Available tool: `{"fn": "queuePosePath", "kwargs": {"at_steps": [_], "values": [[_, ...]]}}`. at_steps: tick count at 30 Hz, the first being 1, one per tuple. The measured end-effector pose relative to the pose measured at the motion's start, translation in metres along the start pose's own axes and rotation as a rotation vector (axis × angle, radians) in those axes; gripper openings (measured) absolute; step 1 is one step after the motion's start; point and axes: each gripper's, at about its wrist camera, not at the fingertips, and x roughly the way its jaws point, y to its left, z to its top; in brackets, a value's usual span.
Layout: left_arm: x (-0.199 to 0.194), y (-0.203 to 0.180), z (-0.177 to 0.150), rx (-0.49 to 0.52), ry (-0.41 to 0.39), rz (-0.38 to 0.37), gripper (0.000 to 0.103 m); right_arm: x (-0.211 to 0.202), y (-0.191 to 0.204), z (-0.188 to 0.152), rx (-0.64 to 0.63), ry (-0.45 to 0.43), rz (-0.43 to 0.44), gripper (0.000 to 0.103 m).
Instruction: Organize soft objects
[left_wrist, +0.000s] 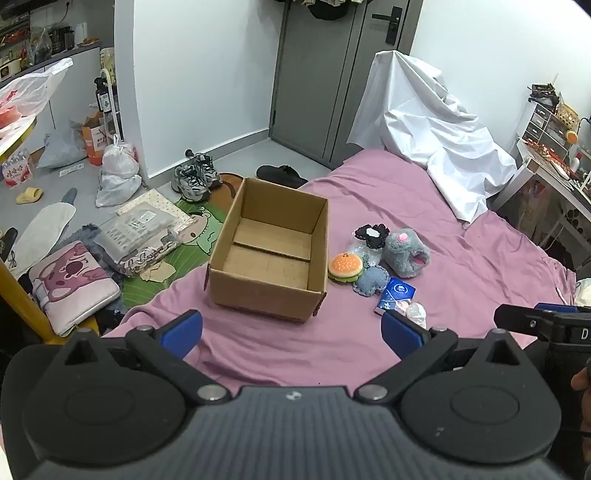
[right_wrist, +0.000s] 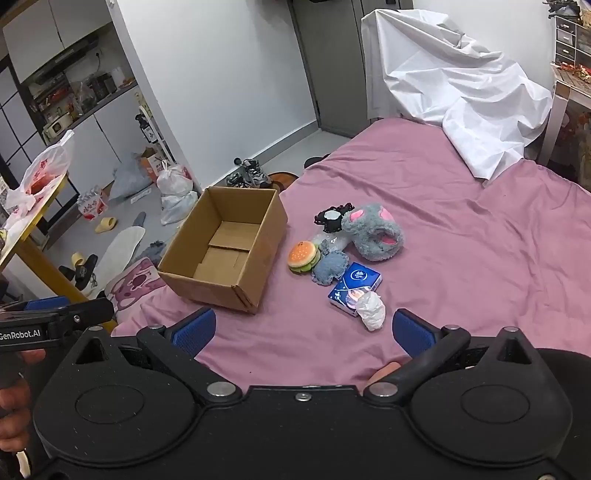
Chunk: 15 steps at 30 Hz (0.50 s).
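We found the cardboard box (left_wrist: 271, 251) empty on the pink bedsheet (left_wrist: 461, 266). The burger plush (left_wrist: 345, 267), grey plush slipper (left_wrist: 406, 253), blue plush (right_wrist: 328, 266) and tissue pack (right_wrist: 354, 284) lay clustered just beside it. The left gripper (left_wrist: 291, 328) and right gripper (right_wrist: 304, 326) hung wide apart, holding nothing. We judged sorting not yet begun.

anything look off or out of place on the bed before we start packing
One thing stands out: a crumpled white tissue wad lies on the corner of the blue tissue pack, loose like litter beside the soft toys. The cardboard box sits upright and empty, and both grippers are open.
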Motion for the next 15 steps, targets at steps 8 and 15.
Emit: {"fn": "queuePosePath", "kwargs": {"at_steps": [8, 15], "values": [[0.0012, -0.0027, 0.0007, 0.000, -0.002, -0.001, 0.102, -0.0006, 0.0000, 0.0016, -0.006, 0.001, -0.004, 0.103], [0.0009, -0.0027, 0.0011, 0.000, -0.002, 0.000, 0.102, -0.0041, 0.0007, 0.0032, -0.010, -0.001, 0.010, 0.103]]}}
